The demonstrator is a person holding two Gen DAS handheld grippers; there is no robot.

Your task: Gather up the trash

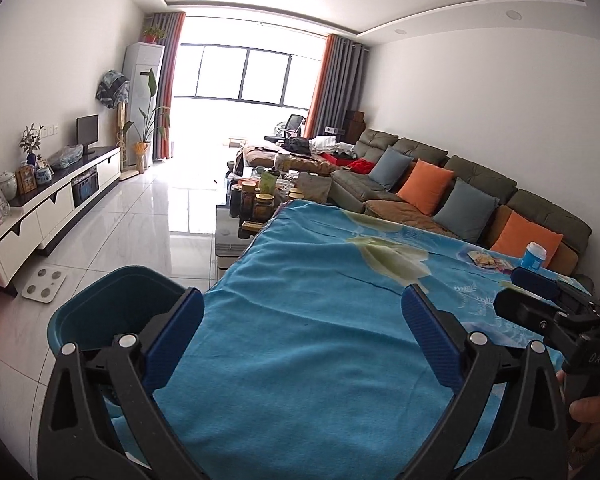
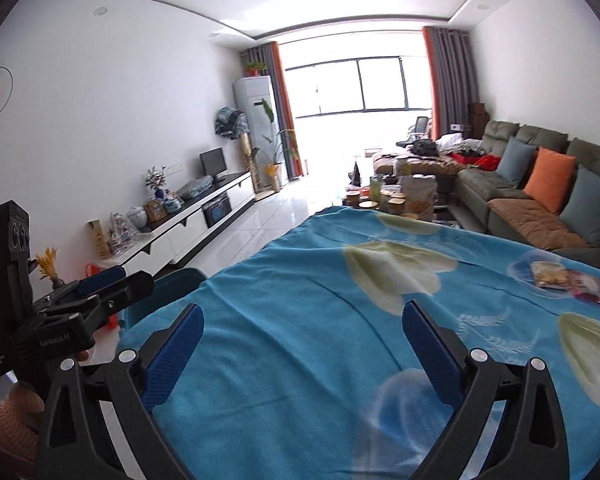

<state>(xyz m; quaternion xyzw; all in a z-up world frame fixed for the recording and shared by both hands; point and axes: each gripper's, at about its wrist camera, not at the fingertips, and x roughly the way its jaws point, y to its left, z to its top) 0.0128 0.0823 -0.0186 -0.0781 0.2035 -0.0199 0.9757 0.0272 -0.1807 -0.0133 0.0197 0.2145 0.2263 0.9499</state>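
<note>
A table under a blue flowered blanket (image 1: 320,280) fills both views. A few snack wrappers (image 1: 486,260) (image 2: 550,274) lie on its far right part, next to a blue tub with a white lid (image 1: 534,256). A teal bin (image 1: 112,304) (image 2: 172,280) stands on the floor at the table's left edge. My left gripper (image 1: 304,320) (image 2: 128,278) is open over the blanket near the bin, nothing between its fingers. My right gripper (image 2: 304,340) (image 1: 508,288) is open too, empty, above the blanket well short of the wrappers.
Beyond the table stands a coffee table crowded with jars (image 1: 256,200). A long sofa with orange and grey cushions (image 1: 424,184) runs along the right wall. A white TV cabinet (image 1: 52,204) lines the left wall, with a bathroom scale (image 1: 44,280) on the tiled floor.
</note>
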